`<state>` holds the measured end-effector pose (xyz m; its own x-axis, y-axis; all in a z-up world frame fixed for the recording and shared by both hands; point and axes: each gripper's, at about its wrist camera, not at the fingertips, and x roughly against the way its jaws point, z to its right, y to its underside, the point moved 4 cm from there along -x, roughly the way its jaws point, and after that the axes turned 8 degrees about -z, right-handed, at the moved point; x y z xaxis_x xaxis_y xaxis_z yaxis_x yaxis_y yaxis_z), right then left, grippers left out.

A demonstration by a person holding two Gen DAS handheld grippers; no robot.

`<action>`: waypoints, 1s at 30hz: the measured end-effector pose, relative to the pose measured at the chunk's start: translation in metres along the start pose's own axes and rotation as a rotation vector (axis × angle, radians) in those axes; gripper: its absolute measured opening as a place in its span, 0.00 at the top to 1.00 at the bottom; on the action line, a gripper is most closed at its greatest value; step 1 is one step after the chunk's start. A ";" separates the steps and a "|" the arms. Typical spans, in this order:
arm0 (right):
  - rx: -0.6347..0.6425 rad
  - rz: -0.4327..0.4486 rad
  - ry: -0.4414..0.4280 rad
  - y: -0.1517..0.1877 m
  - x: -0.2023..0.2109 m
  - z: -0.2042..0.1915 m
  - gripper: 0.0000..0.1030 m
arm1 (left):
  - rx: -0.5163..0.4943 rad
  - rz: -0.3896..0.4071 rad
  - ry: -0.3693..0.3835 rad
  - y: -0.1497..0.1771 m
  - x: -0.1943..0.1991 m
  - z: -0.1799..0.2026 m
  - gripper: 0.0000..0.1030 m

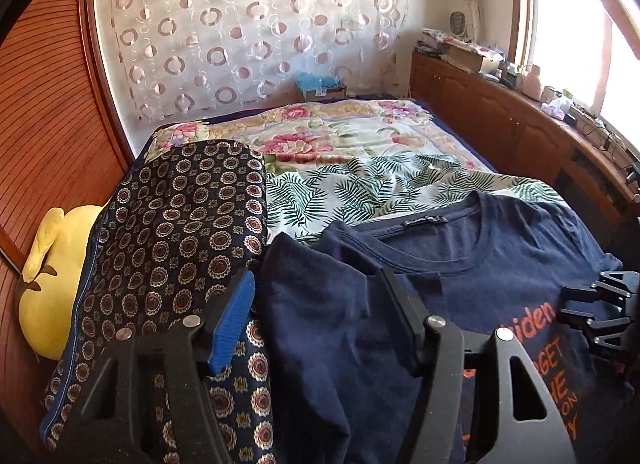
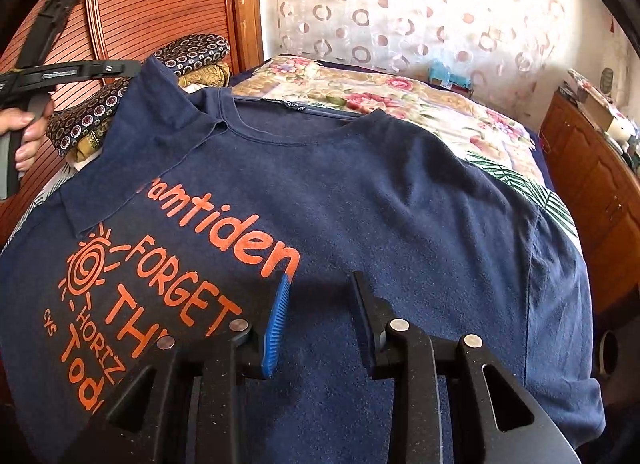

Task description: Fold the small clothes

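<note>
A navy T-shirt (image 2: 400, 200) with orange lettering lies face up on the bed, its left sleeve folded in over the chest (image 2: 132, 168). In the left wrist view the folded sleeve (image 1: 328, 312) lies between the open jaws of my left gripper (image 1: 320, 280), which is not closed on it. My right gripper (image 2: 320, 280) is open and hovers just above the shirt's chest, beside the orange print. The right gripper also shows at the right edge of the left wrist view (image 1: 600, 312).
A folded dark patterned garment (image 1: 180, 224) lies left of the shirt on a stack. A yellow plush toy (image 1: 52, 284) sits by the wooden wardrobe (image 1: 48, 124). Floral and leaf-print bedding (image 1: 360, 152) covers the bed; a wooden cabinet (image 1: 520, 124) runs along the right.
</note>
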<state>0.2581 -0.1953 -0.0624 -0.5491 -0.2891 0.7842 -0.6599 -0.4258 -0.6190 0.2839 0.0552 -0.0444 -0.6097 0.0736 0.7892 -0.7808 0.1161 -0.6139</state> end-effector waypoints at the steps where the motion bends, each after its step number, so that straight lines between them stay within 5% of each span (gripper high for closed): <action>1: 0.001 0.000 0.000 0.000 0.000 0.000 0.68 | 0.001 -0.008 0.001 0.000 -0.004 -0.001 0.48; 5: 0.005 -0.001 -0.001 -0.001 0.001 0.001 0.66 | 0.002 -0.037 -0.033 -0.002 -0.014 -0.007 0.63; 9: 0.006 -0.002 -0.001 -0.002 0.001 0.001 0.65 | -0.005 -0.040 -0.039 -0.006 -0.015 -0.010 0.98; 16: 0.006 0.001 0.001 -0.001 0.000 0.001 0.65 | 0.038 0.060 -0.103 -0.022 0.014 -0.035 0.98; 26: 0.007 0.001 0.003 -0.001 -0.001 0.000 0.64 | 0.060 0.079 -0.094 -0.017 0.023 -0.048 0.97; 30: 0.007 0.001 0.004 -0.001 -0.001 0.000 0.64 | 0.044 0.142 -0.048 -0.006 0.049 -0.036 0.83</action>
<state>0.2592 -0.1949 -0.0626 -0.5518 -0.2861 0.7834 -0.6556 -0.4318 -0.6195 0.2643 0.0936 -0.0016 -0.7191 0.0383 0.6938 -0.6911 0.0643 -0.7199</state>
